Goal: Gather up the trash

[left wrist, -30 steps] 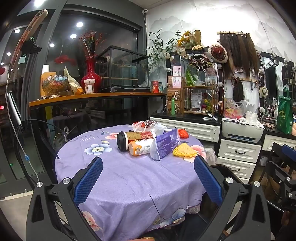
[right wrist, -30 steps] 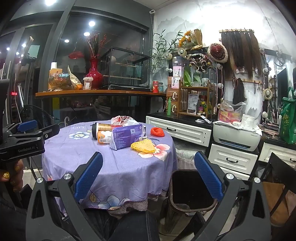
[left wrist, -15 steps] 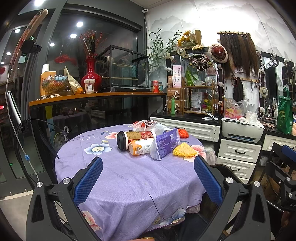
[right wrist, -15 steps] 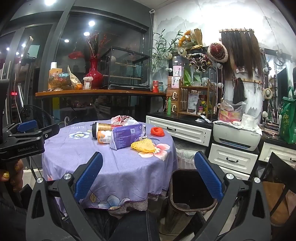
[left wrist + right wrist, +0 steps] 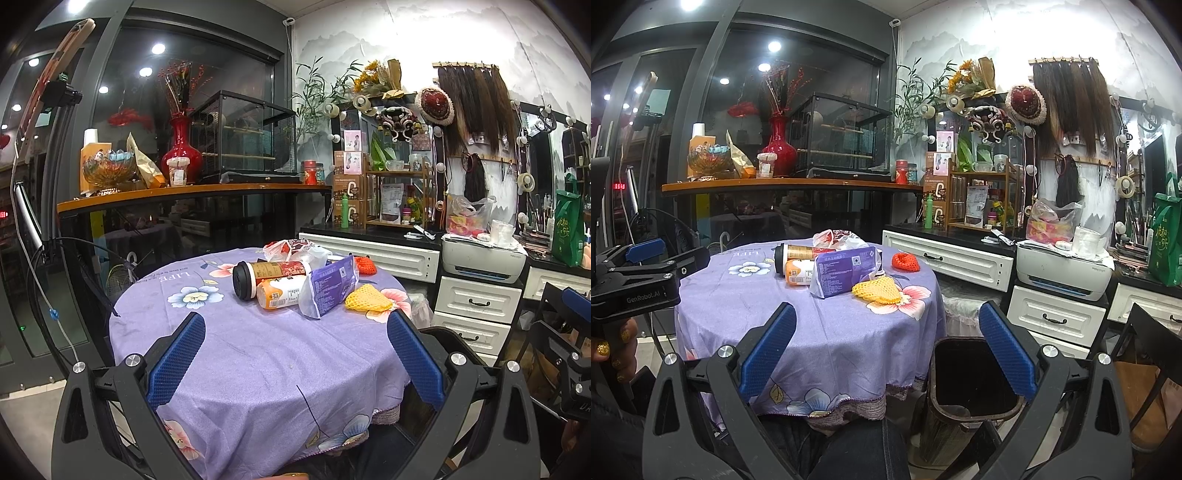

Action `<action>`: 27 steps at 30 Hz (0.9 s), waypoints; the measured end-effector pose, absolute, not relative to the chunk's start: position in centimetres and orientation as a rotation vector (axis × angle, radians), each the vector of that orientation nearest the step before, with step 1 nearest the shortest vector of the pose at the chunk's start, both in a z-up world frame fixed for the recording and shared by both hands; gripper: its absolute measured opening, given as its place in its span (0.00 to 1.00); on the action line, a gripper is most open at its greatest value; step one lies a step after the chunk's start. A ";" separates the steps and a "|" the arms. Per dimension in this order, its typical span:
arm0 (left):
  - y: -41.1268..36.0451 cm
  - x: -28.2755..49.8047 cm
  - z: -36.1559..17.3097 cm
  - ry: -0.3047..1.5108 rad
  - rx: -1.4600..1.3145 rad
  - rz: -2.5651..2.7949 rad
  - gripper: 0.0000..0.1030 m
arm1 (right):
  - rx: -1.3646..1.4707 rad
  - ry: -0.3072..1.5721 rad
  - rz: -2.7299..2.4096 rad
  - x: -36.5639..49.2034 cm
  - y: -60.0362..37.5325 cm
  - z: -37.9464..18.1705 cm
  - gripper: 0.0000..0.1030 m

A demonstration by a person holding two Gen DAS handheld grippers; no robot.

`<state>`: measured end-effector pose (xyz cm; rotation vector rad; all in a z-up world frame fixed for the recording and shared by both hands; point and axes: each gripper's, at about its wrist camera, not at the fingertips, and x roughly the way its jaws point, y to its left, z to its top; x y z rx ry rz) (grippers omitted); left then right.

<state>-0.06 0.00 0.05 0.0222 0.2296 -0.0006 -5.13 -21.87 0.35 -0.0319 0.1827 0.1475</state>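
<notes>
Both grippers are spread wide and holding nothing. The left gripper [image 5: 295, 354] hangs over the near part of the round table [image 5: 258, 362], blue pads well apart with only purple flowered cloth between them, not touching anything. The right gripper [image 5: 886, 350] is just as wide, pulled back off the table edge, and its right finger sits over the dark trash bin [image 5: 971, 384] standing on the floor just beside the table. In the right wrist view you can also see the left one from the side, with the person's hand [image 5: 613, 347] under it.

All the trash is bunched up on the far half of the table, well away from both tools. The black-lidded cup [image 5: 271, 275] lies on its side, long axis roughly left-right, lid pointing left. The orange bottle [image 5: 280, 293] lies right in front of it, touching, parallel, its end also to the left. The purple packet [image 5: 330, 286] leans tilted against both, long axis running from lower left up to the right. The yellow foam net [image 5: 367, 299] is just right of the packet, the red foam net [image 5: 364, 264] behind it, and a crumpled plastic bag [image 5: 295, 251] sits at the back.
</notes>
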 end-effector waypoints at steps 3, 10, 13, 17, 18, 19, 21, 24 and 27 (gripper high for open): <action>0.0 0.1 0.0 0.231 0.023 0.000 0.95 | -0.032 0.182 0.148 -5.1 -21.9 0.4 0.95; -0.7 -0.3 0.3 0.230 0.024 0.002 0.95 | -0.033 0.182 0.148 -5.2 -21.8 0.4 0.95; -0.7 -0.3 0.3 0.232 0.021 0.003 0.95 | -0.034 0.180 0.148 -5.2 -21.8 0.4 0.95; -1.0 -0.2 0.3 0.234 0.024 0.002 0.95 | -0.032 0.181 0.148 -5.2 -21.7 0.1 0.95; -1.1 -0.2 0.3 0.234 0.024 0.001 0.95 | -0.032 0.181 0.148 -5.2 -21.7 0.1 0.95; -1.0 -0.2 0.2 0.234 0.023 0.001 0.95 | -0.032 0.182 0.148 -5.2 -21.7 0.1 0.95; -1.0 -0.2 0.3 0.235 0.024 0.001 0.95 | -0.032 0.184 0.148 -5.2 -21.7 0.2 0.95; -0.9 -0.3 0.5 0.234 0.024 0.001 0.95 | -0.033 0.184 0.149 -5.2 -21.8 0.3 0.95; -0.9 -0.3 0.5 0.235 0.024 0.000 0.95 | -0.032 0.184 0.148 -5.2 -21.8 0.3 0.95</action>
